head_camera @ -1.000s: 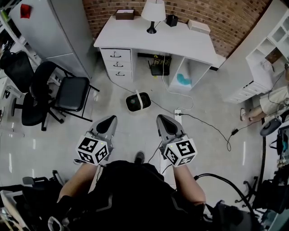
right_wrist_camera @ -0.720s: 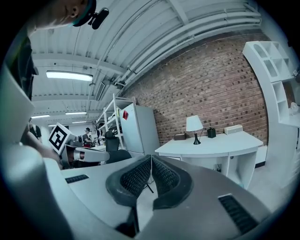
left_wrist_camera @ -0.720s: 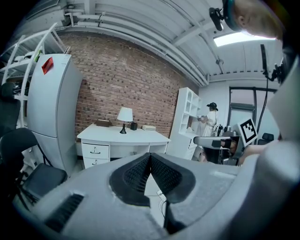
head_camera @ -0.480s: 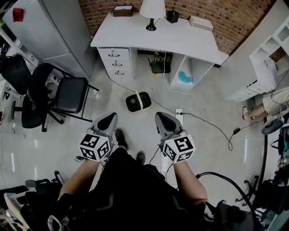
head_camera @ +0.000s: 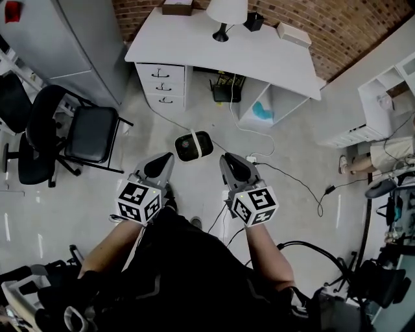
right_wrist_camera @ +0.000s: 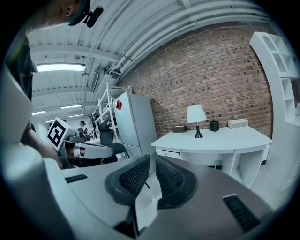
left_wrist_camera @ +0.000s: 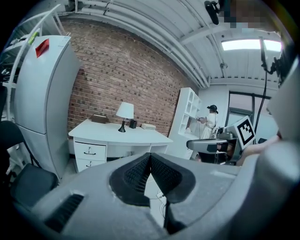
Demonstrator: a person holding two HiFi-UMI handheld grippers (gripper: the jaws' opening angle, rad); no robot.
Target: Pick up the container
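Observation:
The container (head_camera: 194, 145), a black round tub with a white handle across its top, sits on the grey floor in front of the white desk (head_camera: 220, 52). In the head view my left gripper (head_camera: 161, 163) hangs just below and left of it, apart from it. My right gripper (head_camera: 227, 162) is just below and right of it. Both point forward over the floor, jaws shut and empty. The left gripper (left_wrist_camera: 150, 157) and right gripper (right_wrist_camera: 152, 161) views show pads together and the desk beyond; the container is hidden there.
A black chair (head_camera: 91, 133) and grey cabinet (head_camera: 58, 39) stand to the left. Cables (head_camera: 285, 175) and a power strip (head_camera: 250, 159) lie on the floor to the right. White shelving (head_camera: 382, 97) and a person (head_camera: 379, 154) are far right. A lamp (head_camera: 227, 13) stands on the desk.
Both grippers have travelled forward toward the desk, still shut. The container now lies much closer to their tips, and the person's legs have stepped forward beneath them.

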